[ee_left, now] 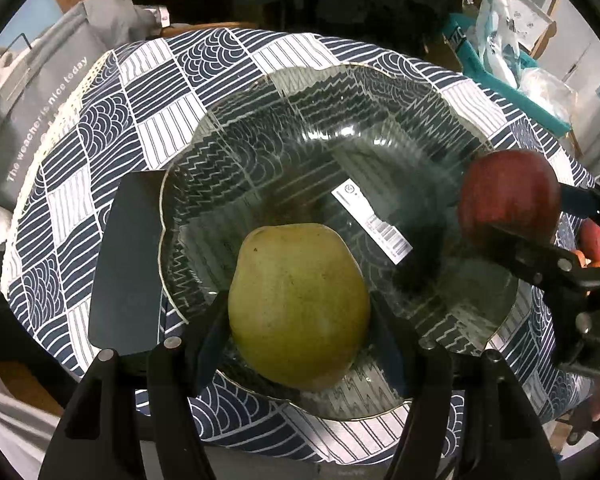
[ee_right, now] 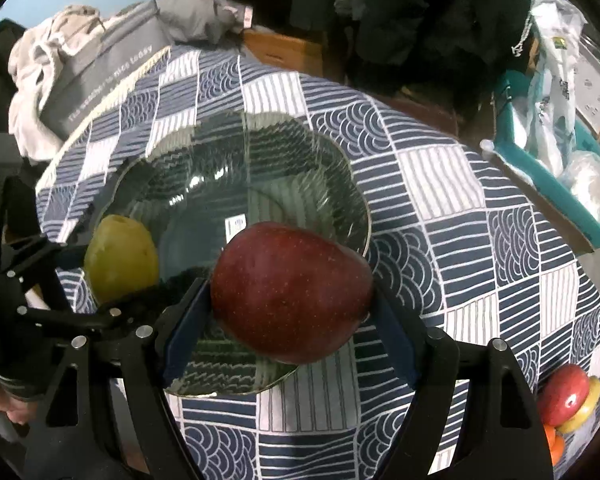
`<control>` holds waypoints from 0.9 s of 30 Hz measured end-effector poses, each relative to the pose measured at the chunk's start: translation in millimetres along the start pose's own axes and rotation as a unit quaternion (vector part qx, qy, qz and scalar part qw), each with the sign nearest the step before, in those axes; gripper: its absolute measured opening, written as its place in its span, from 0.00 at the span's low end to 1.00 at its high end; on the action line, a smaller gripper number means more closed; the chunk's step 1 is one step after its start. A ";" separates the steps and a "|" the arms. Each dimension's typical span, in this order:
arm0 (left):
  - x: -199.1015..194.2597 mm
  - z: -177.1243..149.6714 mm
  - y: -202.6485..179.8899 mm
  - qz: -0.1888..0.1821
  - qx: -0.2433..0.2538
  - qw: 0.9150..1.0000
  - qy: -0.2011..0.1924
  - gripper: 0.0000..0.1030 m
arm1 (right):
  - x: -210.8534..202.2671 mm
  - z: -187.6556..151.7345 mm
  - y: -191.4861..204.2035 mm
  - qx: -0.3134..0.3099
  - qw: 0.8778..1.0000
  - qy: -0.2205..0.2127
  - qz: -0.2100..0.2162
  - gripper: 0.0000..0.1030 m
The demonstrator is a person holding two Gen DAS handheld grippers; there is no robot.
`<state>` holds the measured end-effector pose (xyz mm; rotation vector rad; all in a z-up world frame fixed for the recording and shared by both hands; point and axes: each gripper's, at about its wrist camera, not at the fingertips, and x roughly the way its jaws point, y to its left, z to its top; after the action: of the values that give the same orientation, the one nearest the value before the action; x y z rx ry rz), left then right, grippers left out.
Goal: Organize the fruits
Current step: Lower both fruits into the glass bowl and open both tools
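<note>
We hold the green pear (ee_left: 299, 308) clamped between the fingers of our left hand-held gripper (ee_left: 300, 320), over the near part of the ribbed glass bowl (ee_left: 228, 128), toward 6 o'clock in the left wrist view. Our right hand-held gripper (ee_right: 292, 304) is closed on the red apple (ee_right: 292, 294), which hangs above the bowl's rim at about 3 o'clock in the left view. Neither fruit looks set down yet; whether the pear touches the glass we cannot tell.

The bowl stands on the blue-and-white patterned cloth (ee_right: 440, 208) that covers the worktop, with a barcode label (ee_left: 374, 220) showing through its base. A dark flat card-like object (ee_left: 130, 264) lies just beside the bowl at 9 o'clock.

Our worry is the two grippers crowding one bowl: if both descend together, fingers or fruit could knock each other. Letting go from too high could crack the glass or bruise the fruit, and a round apple may roll against the pear.

More fruit (ee_right: 568, 400), red, yellow and orange, sits at 4 o'clock in the right view, cut off by the lens edge, so we cannot name it. The bowl's near rim is hidden behind our fingers, and the clutter beyond the worktop is hard to make out.
</note>
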<state>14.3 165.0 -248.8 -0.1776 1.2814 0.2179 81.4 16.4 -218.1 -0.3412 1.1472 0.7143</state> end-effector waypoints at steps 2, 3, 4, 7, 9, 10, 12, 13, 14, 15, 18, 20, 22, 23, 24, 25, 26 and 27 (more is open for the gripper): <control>3.4 -1.2 -0.6 0.003 0.006 1.000 0.002 0.66 | 1.2 -1.0 2.0 -0.004 1.000 0.001 -0.002 0.77; 5.5 -2.2 -1.7 0.005 0.009 1.000 0.004 0.66 | 1.5 -0.8 2.4 -0.004 1.000 0.001 -0.002 0.77; 7.9 -3.5 -3.0 0.007 0.012 1.000 0.008 0.66 | 2.2 -1.0 2.1 -0.003 1.000 0.003 -0.002 0.77; 13.0 -5.5 -3.8 0.004 0.016 1.000 0.014 0.66 | 4.8 -0.5 1.5 0.001 1.000 0.010 -0.002 0.77; 15.5 -6.0 -3.1 0.001 0.013 1.000 0.020 0.66 | 6.9 -1.4 1.4 0.003 1.000 0.013 -0.001 0.77; 16.0 -5.6 -3.3 0.003 0.014 1.000 0.022 0.67 | 8.8 -1.9 1.1 0.004 1.000 0.017 0.002 0.78; 12.4 -3.7 -4.9 0.018 0.020 1.000 0.014 0.77 | 10.7 -2.9 1.9 0.003 1.000 0.020 -0.001 0.78; 10.3 -2.9 -5.9 0.021 0.023 0.999 0.009 0.84 | 11.1 -2.8 2.0 0.003 1.000 0.022 -0.001 0.78; 7.9 -2.3 -6.5 0.024 0.025 0.999 0.004 0.85 | 11.1 -2.8 1.4 0.005 1.000 0.022 -0.003 0.78; 6.7 -2.0 -6.9 0.024 0.027 0.999 0.003 0.85 | 10.9 -2.8 0.0 0.010 1.000 0.021 -0.005 0.78; 6.4 -1.7 -6.6 0.021 0.026 0.999 0.009 0.85 | 13.3 -3.7 -10.6 0.029 0.999 0.027 -0.004 0.78; 5.6 -1.9 -6.9 0.022 0.027 0.999 0.009 0.85 | 15.5 -6.5 -18.1 0.043 0.999 0.033 -0.006 0.78; 2.9 -0.7 -6.9 0.025 0.028 0.999 0.005 0.85 | 14.8 -9.1 -22.9 0.050 0.998 0.032 -0.007 0.78; 1.4 -0.2 -7.1 0.025 0.027 0.999 0.003 0.85 | 13.6 -9.5 -23.6 0.051 0.998 0.030 -0.007 0.78; -0.1 0.5 -6.9 0.025 0.026 0.999 0.000 0.85 | 12.1 -9.7 -23.9 0.051 0.998 0.027 -0.006 0.78; -1.6 1.6 -7.1 0.023 0.023 0.999 -0.004 0.85 | 9.7 -10.1 -23.9 0.051 0.998 0.023 -0.006 0.78; -4.7 0.9 -8.0 0.022 0.021 1.000 -0.008 0.85 | 7.0 -10.3 -23.6 0.050 0.999 0.019 -0.007 0.78; -6.9 1.6 -8.8 0.020 0.020 1.000 -0.011 0.85 | 4.2 -10.6 -23.2 0.049 0.999 0.015 -0.010 0.78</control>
<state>16.2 156.5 -241.6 -0.1154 1.2666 0.2273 90.4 -5.4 -228.6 -0.2815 1.2002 0.6356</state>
